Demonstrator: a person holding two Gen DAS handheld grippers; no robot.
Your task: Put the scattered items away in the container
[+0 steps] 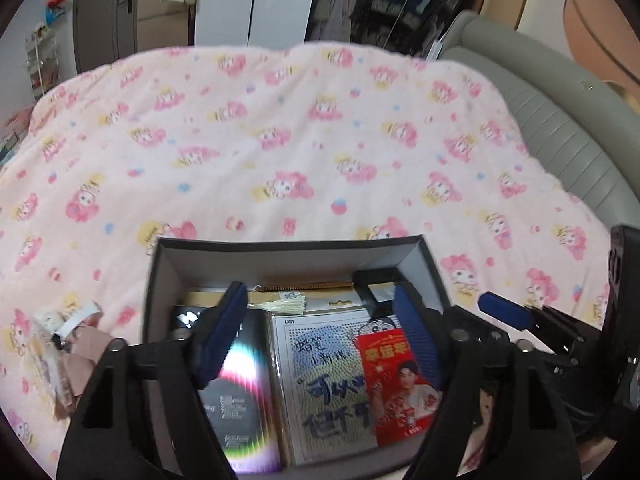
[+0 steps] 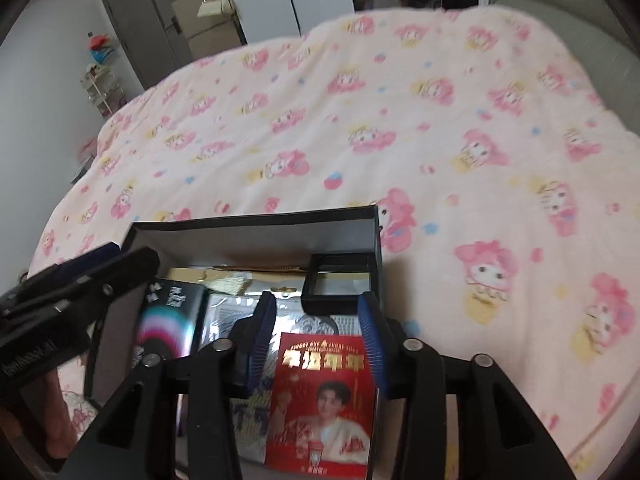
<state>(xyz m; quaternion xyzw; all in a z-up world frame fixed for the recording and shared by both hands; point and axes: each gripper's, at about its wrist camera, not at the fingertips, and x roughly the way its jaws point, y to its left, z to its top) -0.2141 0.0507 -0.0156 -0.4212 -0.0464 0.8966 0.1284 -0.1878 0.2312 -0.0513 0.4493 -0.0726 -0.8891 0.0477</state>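
On a bed spread with a fleecy pink blanket point(image 1: 280, 140) printed with cartoon rabbits, one open rectangular box point(image 1: 288, 256) of dark card with a pale grey lining sits at the near edge, and two black two-finger grippers hang above it. Inside the box lie five flat items and one small case: a glossy black booklet point(image 1: 236, 392) with a rainbow sheen against the left wall; a white dotted sheet point(image 1: 320, 380) with blue hand-lettering in a clear sleeve beside it; a red printed card point(image 2: 324, 396) showing a person, overlapping the sheet toward the right wall; a slim gold-coloured bookmark point(image 1: 304, 287) with a cream tassel along the far wall; a silvery hang-tab packet point(image 1: 340, 304) under the sheet's far end; and a square black frame case point(image 2: 340, 280) with a clear window in the far right corner. The left gripper point(image 1: 320, 320) holds its ribbed blue pads wide apart over the booklet and sheet, gripping nothing. The right gripper point(image 2: 318, 332) stands part-open above the red card, its blue pads clear of the card's edges. Left of the box, outside it, one crumpled clear plastic wrapper point(image 1: 56, 344) rests on a folded pink cloth point(image 1: 88, 356).
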